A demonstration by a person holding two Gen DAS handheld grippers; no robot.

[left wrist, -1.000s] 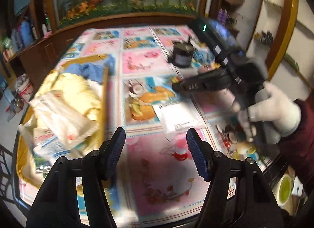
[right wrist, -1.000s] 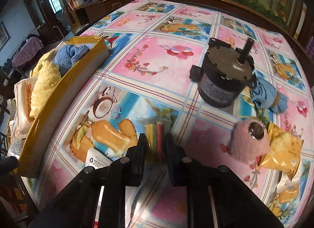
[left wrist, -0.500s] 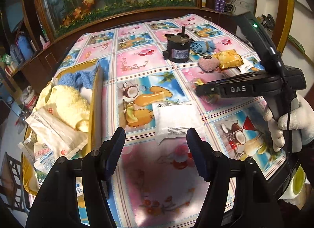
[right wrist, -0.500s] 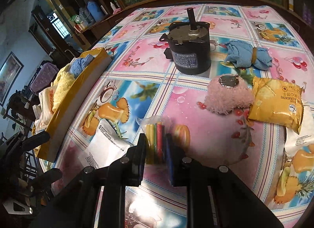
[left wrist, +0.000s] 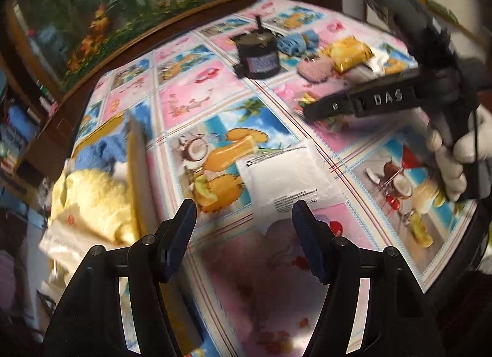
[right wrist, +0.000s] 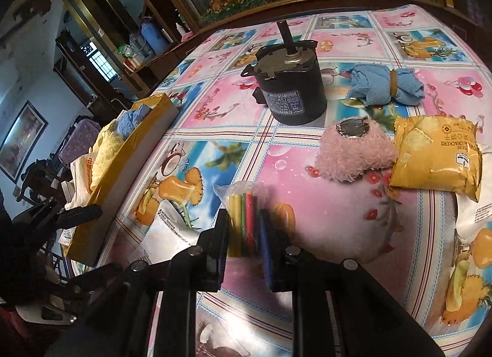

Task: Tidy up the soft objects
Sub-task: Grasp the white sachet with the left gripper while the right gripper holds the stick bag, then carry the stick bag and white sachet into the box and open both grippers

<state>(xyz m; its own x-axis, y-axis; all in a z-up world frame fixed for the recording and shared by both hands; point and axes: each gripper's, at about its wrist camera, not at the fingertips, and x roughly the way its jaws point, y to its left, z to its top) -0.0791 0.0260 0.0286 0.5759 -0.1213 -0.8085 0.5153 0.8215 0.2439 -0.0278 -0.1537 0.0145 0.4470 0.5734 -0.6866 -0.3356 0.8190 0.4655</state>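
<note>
My right gripper point(right wrist: 244, 227) is shut on a clear bag of coloured sticks point(right wrist: 243, 218), held over the table; it also shows in the left wrist view point(left wrist: 310, 110). My left gripper point(left wrist: 244, 227) is open and empty, just above a white plastic packet point(left wrist: 286, 177) that lies flat on the tablecloth; the packet shows too in the right wrist view point(right wrist: 170, 230). A yellow box point(right wrist: 123, 169) at the left table edge holds a blue towel point(right wrist: 132, 118), a yellow towel point(left wrist: 92, 200) and white bags.
A black motor point(right wrist: 292, 89) stands mid-table. Beside it lie a rolled blue cloth point(right wrist: 384, 86), a pink fluffy pad point(right wrist: 353, 150), a yellow cracker packet point(right wrist: 436, 154) and another white packet point(right wrist: 473, 212). The table's right edge point(left wrist: 461, 234) is close.
My right gripper has carried the bag of sticks right and away from the yellow box. My left gripper has tilted and come closer to the white packet, still open.
</note>
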